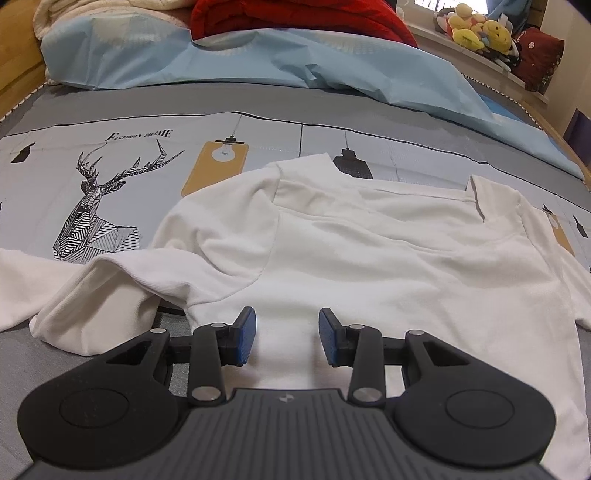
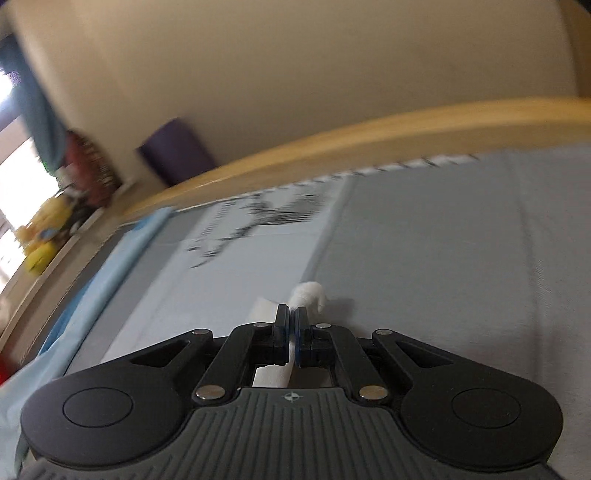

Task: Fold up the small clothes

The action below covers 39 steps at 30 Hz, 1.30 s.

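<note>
A white shirt (image 1: pixel 369 251) lies spread on the printed bedsheet (image 1: pixel 110 177), with one sleeve (image 1: pixel 92 295) folded out to the left. My left gripper (image 1: pixel 287 334) is open, its blue pads (image 1: pixel 245 334) just above the shirt's near hem, holding nothing. In the right wrist view my right gripper (image 2: pixel 292 325) is shut on a pinch of white shirt fabric (image 2: pixel 308 293), which bunches out beyond the fingertips and runs back under the jaws. That view is motion-blurred. The rest of the shirt is hidden there.
A light blue quilt (image 1: pixel 258 62) and a red blanket (image 1: pixel 303 18) are piled at the bed's far end. Plush toys (image 1: pixel 480 29) sit on a ledge at the right. The wooden bed frame (image 2: pixel 369 136) curves along the far side, with a purple object (image 2: pixel 177 147) behind it.
</note>
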Tool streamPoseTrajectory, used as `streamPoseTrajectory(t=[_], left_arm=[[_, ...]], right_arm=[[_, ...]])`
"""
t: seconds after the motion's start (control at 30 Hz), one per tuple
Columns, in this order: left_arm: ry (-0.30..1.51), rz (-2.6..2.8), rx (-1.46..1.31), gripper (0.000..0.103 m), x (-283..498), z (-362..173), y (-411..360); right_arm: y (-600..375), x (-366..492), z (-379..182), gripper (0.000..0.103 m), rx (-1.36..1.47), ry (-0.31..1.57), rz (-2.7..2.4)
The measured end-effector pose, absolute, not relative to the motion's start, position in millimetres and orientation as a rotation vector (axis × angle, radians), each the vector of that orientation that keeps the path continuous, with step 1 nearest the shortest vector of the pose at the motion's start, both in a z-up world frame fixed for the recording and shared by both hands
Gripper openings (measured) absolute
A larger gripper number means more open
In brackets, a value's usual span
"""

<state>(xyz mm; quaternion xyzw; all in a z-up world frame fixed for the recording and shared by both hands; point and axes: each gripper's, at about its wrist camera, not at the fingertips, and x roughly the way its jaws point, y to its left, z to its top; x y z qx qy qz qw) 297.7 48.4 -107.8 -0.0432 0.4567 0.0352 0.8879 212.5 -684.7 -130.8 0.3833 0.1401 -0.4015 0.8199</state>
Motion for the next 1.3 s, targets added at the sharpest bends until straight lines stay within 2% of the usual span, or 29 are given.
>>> streamPoseTrajectory(t=[0.13, 0.33, 0.43, 0.6, 0.7, 0.77, 1.03, 1.3], left_arm=[[0.951, 0.066, -0.087, 0.042, 297.1, -108.0, 45.7], [0.981, 0.037, -0.127, 0.042, 297.2, -108.9, 52.2], [1.005, 0.005, -0.172, 0.042, 294.6, -106.7, 58.9], [1.06, -0.057, -0.246, 0.042, 286.2, -112.9, 74.4], [1.166, -0.039, -0.272, 0.042, 280.1, -135.5, 84.4], [1.208, -0.034, -0.229, 0.032, 270.3, -143.4, 86.4], [1.157, -0.073, -0.177, 0.034, 183.5, -98.7, 90.7], [1.194, -0.08, -0.268, 0.034, 85.8, -97.6, 119.0]], right_arm=[[-695.0, 195.2, -121.7, 0.001, 0.799, 0.181, -0.859], [-707.0, 194.0, -151.5, 0.001, 0.816, 0.348, -1.033], [-701.0, 194.8, -147.1, 0.006, 0.795, 0.377, -1.091], [-661.0, 198.5, -110.8, 0.021, 0.717, 0.37, -0.991], [-614.5, 203.6, -84.6, 0.021, 0.639, 0.398, -0.786], [-579.1, 204.8, -66.4, 0.021, 0.58, 0.44, -0.624], [-443.8, 161.9, -45.1, 0.024, 0.378, 0.737, -0.058], [-391.4, 88.6, -69.6, 0.024, 0.28, 0.964, -0.042]])
